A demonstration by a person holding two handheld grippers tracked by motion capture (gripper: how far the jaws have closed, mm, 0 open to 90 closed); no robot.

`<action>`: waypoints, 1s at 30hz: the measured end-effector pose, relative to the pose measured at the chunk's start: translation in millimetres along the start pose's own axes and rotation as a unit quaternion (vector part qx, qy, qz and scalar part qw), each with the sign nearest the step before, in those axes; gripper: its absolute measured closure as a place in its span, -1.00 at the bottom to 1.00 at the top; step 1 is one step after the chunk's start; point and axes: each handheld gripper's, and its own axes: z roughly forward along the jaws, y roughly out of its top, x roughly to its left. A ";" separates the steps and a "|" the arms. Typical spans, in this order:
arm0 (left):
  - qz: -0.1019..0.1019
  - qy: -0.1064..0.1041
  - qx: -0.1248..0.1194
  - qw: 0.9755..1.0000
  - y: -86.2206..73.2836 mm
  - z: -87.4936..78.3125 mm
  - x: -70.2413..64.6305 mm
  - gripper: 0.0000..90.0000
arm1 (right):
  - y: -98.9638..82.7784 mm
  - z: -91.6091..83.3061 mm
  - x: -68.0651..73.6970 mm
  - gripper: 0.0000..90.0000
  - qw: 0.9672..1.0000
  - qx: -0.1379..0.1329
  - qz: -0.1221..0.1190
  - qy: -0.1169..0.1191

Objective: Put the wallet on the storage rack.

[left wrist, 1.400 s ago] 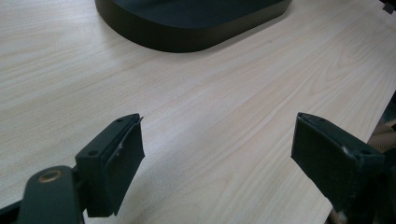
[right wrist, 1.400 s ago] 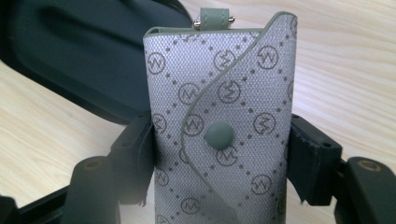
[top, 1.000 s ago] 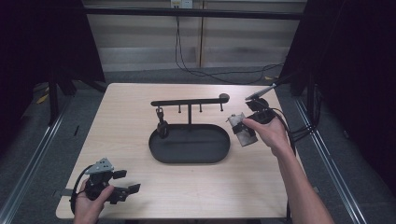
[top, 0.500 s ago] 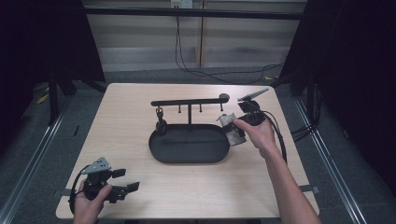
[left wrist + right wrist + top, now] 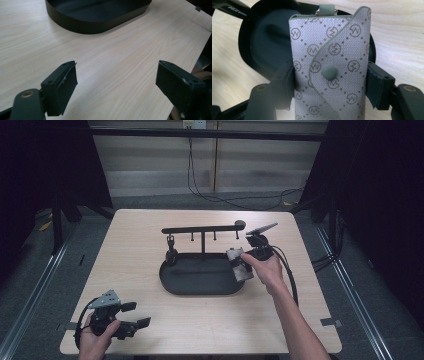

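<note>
We have the right gripper [image 5: 329, 82] clamped on the grey patterned key pouch [image 5: 330, 67], pouch held over the right end of the black oval tray [image 5: 200, 287]. Left gripper [image 5: 131, 316] sits well off the tray's near-left corner, jaws wide apart, nothing between them.

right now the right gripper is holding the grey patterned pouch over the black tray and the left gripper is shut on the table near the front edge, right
Not quite. The left gripper is open, not shut: the left gripper view shows its jaws wide apart with bare table between them. The rest holds: the right gripper grips the grey patterned pouch over the black tray.
</note>
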 end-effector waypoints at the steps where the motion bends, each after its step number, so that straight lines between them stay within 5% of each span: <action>1: 0.001 -0.001 0.001 1.000 0.0 0.1 0.2 -0.62 | -0.9 2.3 -1.0 -0.26 1.000 -0.007 0.002 0.001; 13: -0.006 0.000 -0.002 1.000 -0.8 -0.3 2.8 -0.62 | -2.2 28.8 -6.8 -0.26 0.999 -0.015 0.033 0.020; 30: -0.006 -0.001 -0.002 1.000 -0.6 -1.7 3.9 -0.62 | -6.6 54.9 -4.3 -0.27 1.000 0.004 0.027 0.004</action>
